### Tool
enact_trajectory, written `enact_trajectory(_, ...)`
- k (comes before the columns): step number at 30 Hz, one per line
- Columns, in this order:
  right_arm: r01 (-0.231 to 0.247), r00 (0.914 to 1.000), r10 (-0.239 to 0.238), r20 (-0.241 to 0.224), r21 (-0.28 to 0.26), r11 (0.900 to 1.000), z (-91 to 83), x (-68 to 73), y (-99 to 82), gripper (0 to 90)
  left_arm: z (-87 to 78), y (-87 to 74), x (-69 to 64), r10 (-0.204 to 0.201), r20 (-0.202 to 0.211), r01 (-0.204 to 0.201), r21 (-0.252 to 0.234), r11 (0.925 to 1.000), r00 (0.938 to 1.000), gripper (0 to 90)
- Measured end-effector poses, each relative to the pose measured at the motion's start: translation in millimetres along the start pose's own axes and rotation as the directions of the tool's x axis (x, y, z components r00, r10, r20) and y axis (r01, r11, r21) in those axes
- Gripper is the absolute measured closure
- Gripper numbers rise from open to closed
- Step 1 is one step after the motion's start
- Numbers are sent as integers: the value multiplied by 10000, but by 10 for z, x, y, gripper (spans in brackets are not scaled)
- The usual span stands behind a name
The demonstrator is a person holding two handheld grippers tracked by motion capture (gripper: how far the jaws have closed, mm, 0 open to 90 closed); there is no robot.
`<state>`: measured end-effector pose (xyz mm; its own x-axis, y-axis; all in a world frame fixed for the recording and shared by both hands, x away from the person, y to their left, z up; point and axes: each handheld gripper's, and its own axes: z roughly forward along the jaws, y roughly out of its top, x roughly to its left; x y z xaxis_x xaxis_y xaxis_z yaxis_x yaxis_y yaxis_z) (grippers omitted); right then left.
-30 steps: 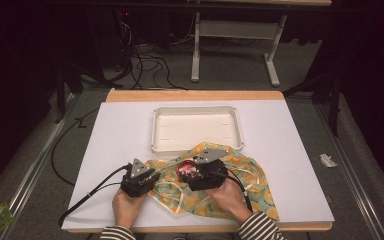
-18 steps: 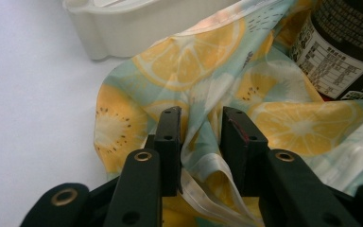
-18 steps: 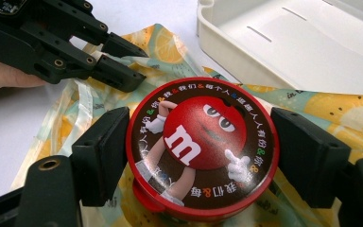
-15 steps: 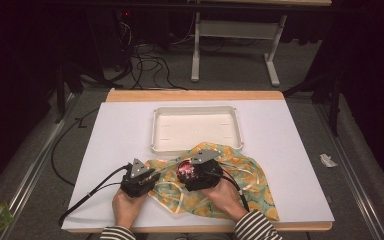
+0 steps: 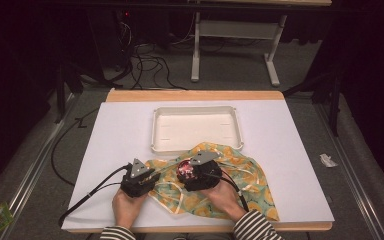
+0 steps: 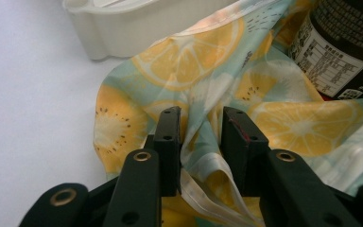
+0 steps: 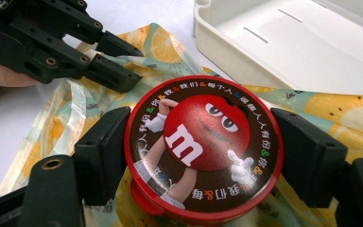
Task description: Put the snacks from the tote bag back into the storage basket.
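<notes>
Little has moved since before: your right hand-held gripper (image 7: 203, 156) clamps the rigid, slippery candy tub (image 7: 203, 146) by its lid rim, your left hand-held gripper (image 6: 201, 142) pinching the soft fruit-print bag (image 6: 184, 71).

1. Left gripper (image 5: 147, 176): black body, grey three-cornered plate on top, black cable trailing left.
2. Right gripper (image 5: 196, 169): same black build, grey plate.
3. Jaws: black blocks, brass-ringed screw holes.
4. Sleeves (image 5: 255, 229): black-and-white stripes.
</notes>
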<state>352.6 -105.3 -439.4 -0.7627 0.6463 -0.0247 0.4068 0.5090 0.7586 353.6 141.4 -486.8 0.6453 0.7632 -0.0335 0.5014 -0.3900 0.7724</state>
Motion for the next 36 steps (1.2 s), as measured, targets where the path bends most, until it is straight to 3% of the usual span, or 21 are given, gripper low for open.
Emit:
enact_trajectory(11,-19,10000,19,30,97,10000,-48,7,-6,260,0,0,1,-2,19,2,1,10000,10000,678)
enact_trajectory(36,-113,9998,110,-145,-228,9997,-212,-79,-46,263,0,0,2,24,50,-24,8,10000,10000,668)
